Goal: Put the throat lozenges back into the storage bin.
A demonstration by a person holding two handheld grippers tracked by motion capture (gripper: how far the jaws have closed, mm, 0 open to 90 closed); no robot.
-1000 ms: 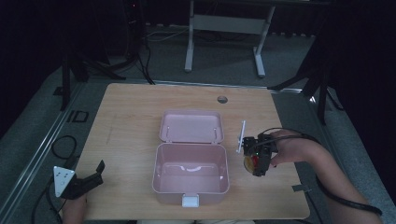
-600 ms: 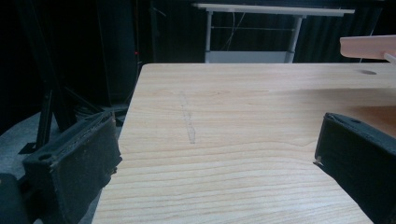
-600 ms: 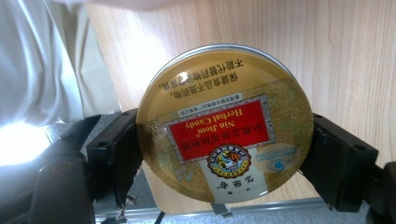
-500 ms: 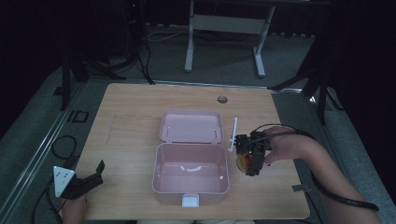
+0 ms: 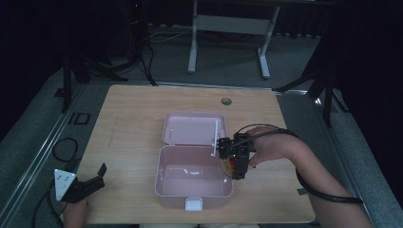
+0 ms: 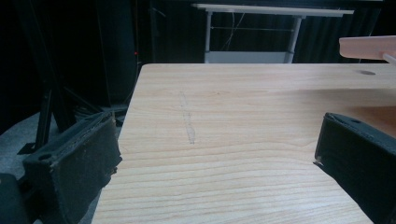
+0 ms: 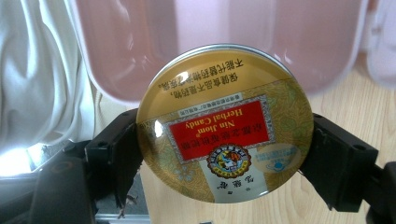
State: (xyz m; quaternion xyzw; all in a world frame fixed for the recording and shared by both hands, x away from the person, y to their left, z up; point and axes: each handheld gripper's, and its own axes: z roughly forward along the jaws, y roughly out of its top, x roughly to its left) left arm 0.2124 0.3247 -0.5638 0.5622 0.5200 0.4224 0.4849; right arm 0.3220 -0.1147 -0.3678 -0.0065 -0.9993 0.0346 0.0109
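Observation:
A round gold candy tin point(image 7: 226, 123) with a red label is clamped between the jaws of my right gripper point(image 7: 224, 149). In the high view the tin point(image 5: 231, 166) hangs at the right rim of the open pink box point(image 5: 164, 183), with the right gripper point(image 5: 234, 164) pointing left over that rim. The box's lid point(image 5: 192, 128) lies open flat behind it. My left gripper point(image 5: 88, 185) rests at the table's front left corner. Its jaws stand wide apart over bare wood point(image 6: 219, 140), with nothing between them.
The wooden table point(image 5: 133, 109) has a small round cable hole point(image 5: 226, 101) near its far edge. A pink box edge point(image 6: 369, 46) shows at the upper right of the left gripper view. A white cloth point(image 7: 42, 70) shows at the left of the right gripper view.
My right gripper has carried the tin leftward from beside the box to its right rim. The left gripper has stayed still.

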